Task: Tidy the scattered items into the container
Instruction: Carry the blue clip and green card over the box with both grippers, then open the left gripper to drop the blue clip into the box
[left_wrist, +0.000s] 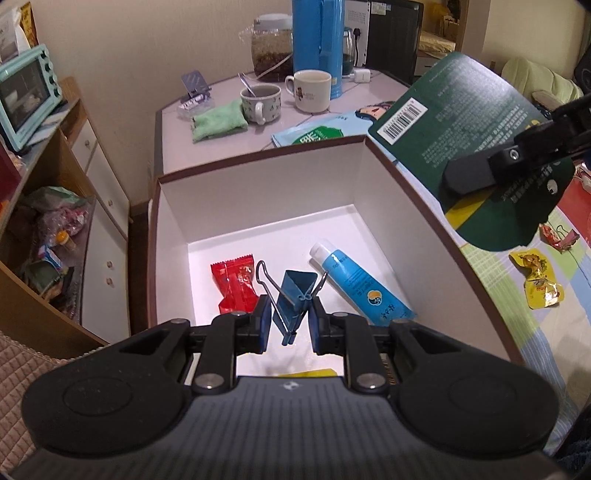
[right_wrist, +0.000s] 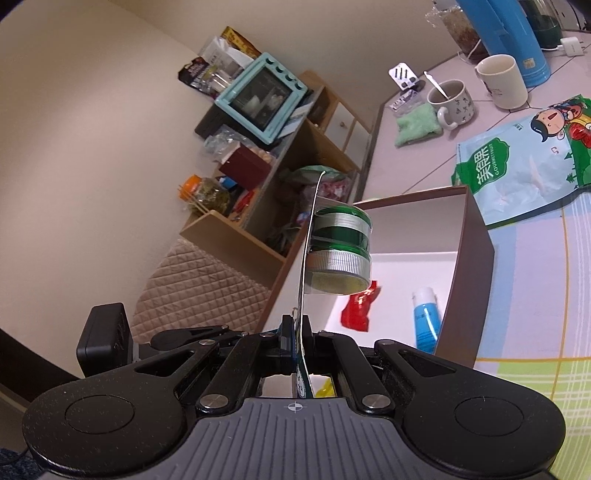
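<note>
facing right claw (right_wrist: 301, 341): green spools (right_wrist: 341, 245) (card-hidden leftward)

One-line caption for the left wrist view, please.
Left hand-held gripper holds a blue binder clip over the open box, with a red candy and blue tube inside.
</note>
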